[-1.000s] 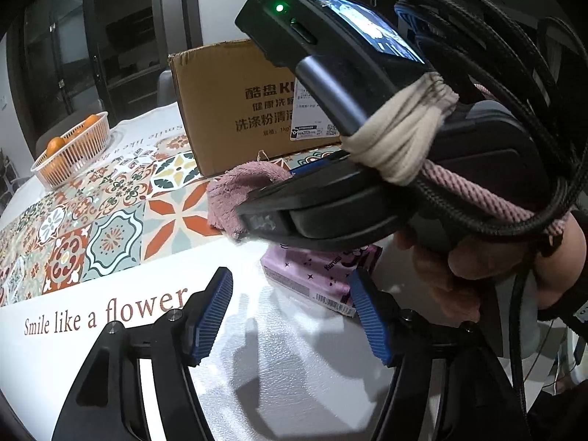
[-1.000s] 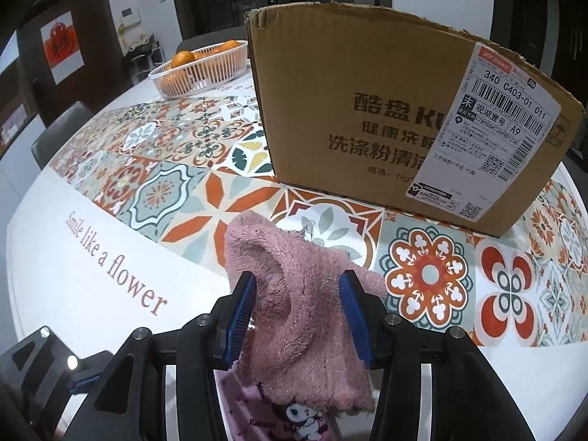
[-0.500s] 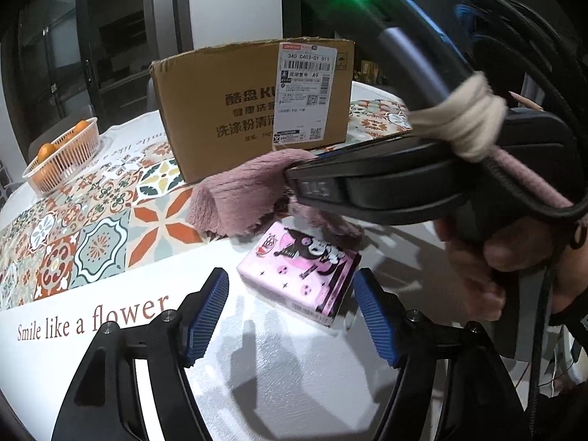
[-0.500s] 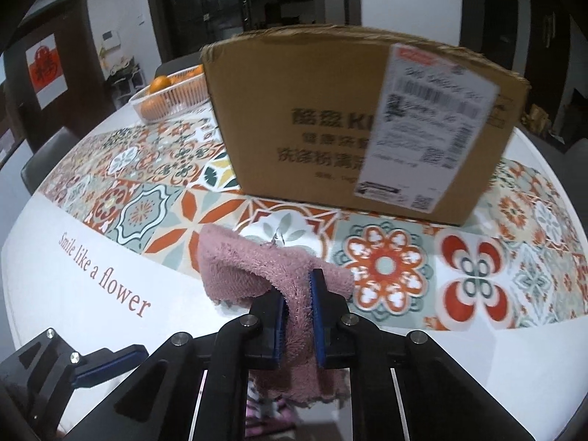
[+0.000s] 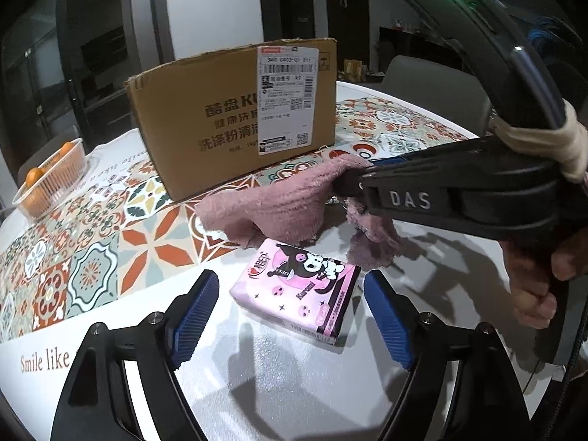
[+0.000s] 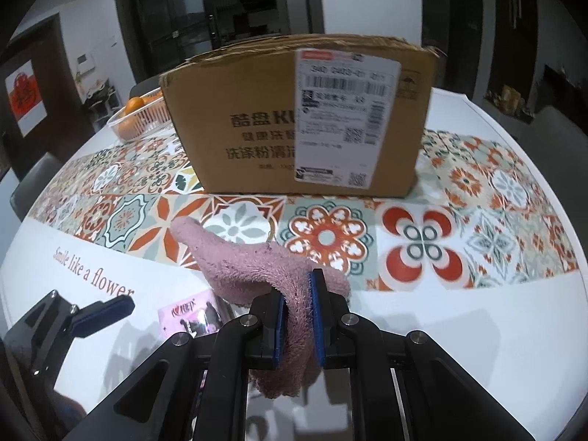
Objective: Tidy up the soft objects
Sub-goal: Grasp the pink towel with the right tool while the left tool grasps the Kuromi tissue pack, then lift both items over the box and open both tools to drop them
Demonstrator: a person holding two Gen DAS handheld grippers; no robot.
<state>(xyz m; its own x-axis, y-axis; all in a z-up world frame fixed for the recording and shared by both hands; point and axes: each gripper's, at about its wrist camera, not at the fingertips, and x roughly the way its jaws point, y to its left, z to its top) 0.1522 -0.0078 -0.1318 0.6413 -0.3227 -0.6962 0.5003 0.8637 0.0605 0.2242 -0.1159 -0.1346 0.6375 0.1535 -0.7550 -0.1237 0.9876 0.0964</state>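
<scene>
A pink towel [image 6: 257,268] is pinched between the blue pads [image 6: 316,316] of the right gripper [image 6: 297,321], whose jaws are closed tight on a fold of it. Part of the towel is draped down behind the pads, and the rest is stretched forward and left, its far end lying at the edge of the patterned runner [image 6: 415,242]. In the left wrist view the left gripper [image 5: 290,316] is seen with its fingers spread wide and nothing held between them. A pink tissue pack [image 5: 296,296] is framed between those fingers, flat on the white table [image 5: 294,386]. Just behind the pack the towel [image 5: 272,205] is seen hanging from the right gripper [image 5: 349,183], its lower edge just above or touching the pack's far side; which cannot be told. Farther back a cardboard box [image 6: 294,117] is stood on the runner. A basket of oranges [image 5: 49,176] is seen at the far left.
</scene>
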